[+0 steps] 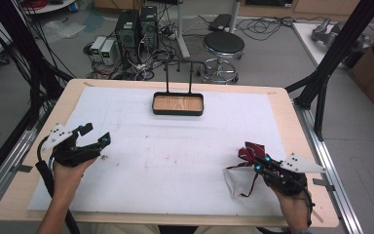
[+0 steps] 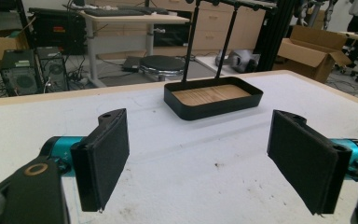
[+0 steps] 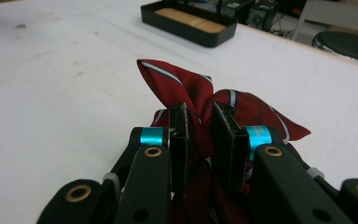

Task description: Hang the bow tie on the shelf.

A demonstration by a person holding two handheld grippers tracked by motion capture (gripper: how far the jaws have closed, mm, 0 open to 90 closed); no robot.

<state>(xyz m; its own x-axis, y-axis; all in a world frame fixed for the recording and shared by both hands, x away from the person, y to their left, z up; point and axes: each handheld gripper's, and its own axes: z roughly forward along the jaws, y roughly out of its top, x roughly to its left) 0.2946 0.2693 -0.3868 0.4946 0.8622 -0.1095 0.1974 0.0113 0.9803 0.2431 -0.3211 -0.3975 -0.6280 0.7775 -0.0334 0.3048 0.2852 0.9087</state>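
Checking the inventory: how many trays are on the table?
1. The black tray with a wooden floor sits at the table's far middle, a rack rising from its back edge.

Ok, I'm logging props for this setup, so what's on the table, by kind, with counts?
Red striped cloth: 1, pinched in the right gripper
Clear bag: 1, under that gripper
Black tray with rack: 1
White mat: 1
Grippers: 2; the left gripper holds nothing
Total: 6

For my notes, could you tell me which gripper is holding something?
The right gripper: its jaws pinch the red striped cloth; the left gripper is open.
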